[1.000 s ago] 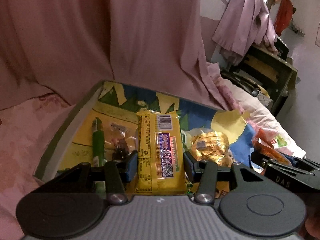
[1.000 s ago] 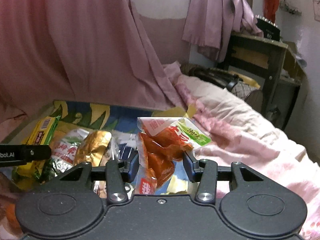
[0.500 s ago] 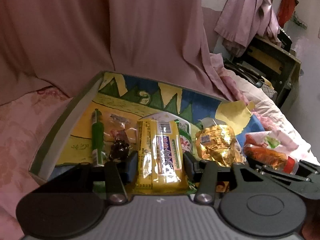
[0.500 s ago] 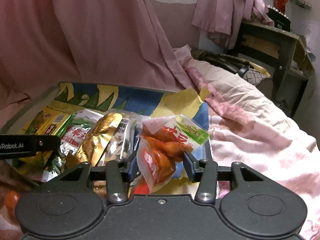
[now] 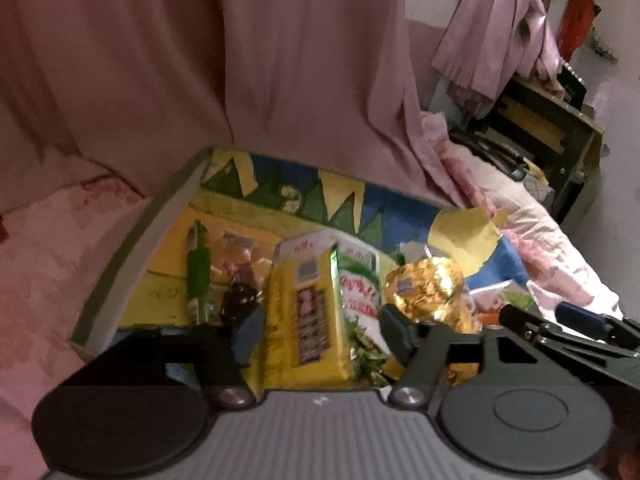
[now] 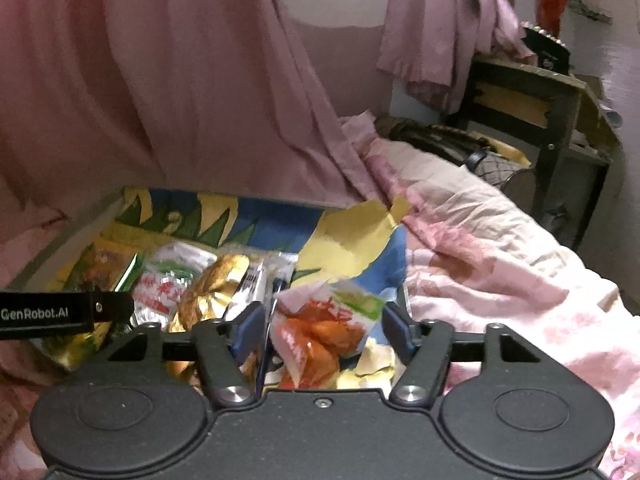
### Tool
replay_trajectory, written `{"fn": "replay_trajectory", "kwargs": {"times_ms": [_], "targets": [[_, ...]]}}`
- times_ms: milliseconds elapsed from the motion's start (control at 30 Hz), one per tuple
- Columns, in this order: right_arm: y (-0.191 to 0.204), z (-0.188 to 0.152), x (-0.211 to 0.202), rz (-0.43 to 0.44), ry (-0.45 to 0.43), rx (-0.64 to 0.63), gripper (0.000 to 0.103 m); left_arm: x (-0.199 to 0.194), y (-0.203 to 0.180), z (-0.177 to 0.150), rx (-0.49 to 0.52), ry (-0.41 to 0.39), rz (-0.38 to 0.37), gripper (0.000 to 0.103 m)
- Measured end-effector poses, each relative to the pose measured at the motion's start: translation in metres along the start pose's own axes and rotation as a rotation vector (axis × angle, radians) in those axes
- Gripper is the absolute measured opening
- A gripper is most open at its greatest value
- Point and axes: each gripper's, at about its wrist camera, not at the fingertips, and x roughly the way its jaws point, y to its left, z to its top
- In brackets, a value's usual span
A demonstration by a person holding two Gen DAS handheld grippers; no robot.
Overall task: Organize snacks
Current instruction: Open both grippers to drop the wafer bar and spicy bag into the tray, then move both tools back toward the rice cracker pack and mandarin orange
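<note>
The left gripper (image 5: 322, 328) is standing with its jaws spread wide around a long yellow snack packet (image 5: 304, 312), which is lying in the shallow colourful cardboard tray (image 5: 132, 240) between a green-and-white foil pouch (image 5: 360, 284) and a dark wrapped sweet (image 5: 240, 300). The right gripper (image 6: 322, 326) is also gaping apart, its fingers flanking a clear pouch of orange-red snack (image 6: 320, 332) that is resting at the tray's right end beside a crinkled gold foil packet (image 6: 212, 300).
</note>
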Motion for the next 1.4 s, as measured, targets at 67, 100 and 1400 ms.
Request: {"fn": "replay_trajectory", "kwargs": {"times_ms": [67,100,1400], "targets": [[-0.004,0.004,-0.010,0.000,-0.026,0.020,0.079,-0.008,-0.003,0.002,0.007,-0.022,-0.003,0.082],[-0.006,0.006,-0.015,-0.001,-0.039,0.028,0.082,-0.014,-0.005,0.003,0.009,-0.037,-0.002,0.084],[-0.012,-0.039,-0.241,0.154,-0.305,0.054,0.102,-0.246,-0.020,-0.077,0.095,-0.327,0.256,0.103]]}}
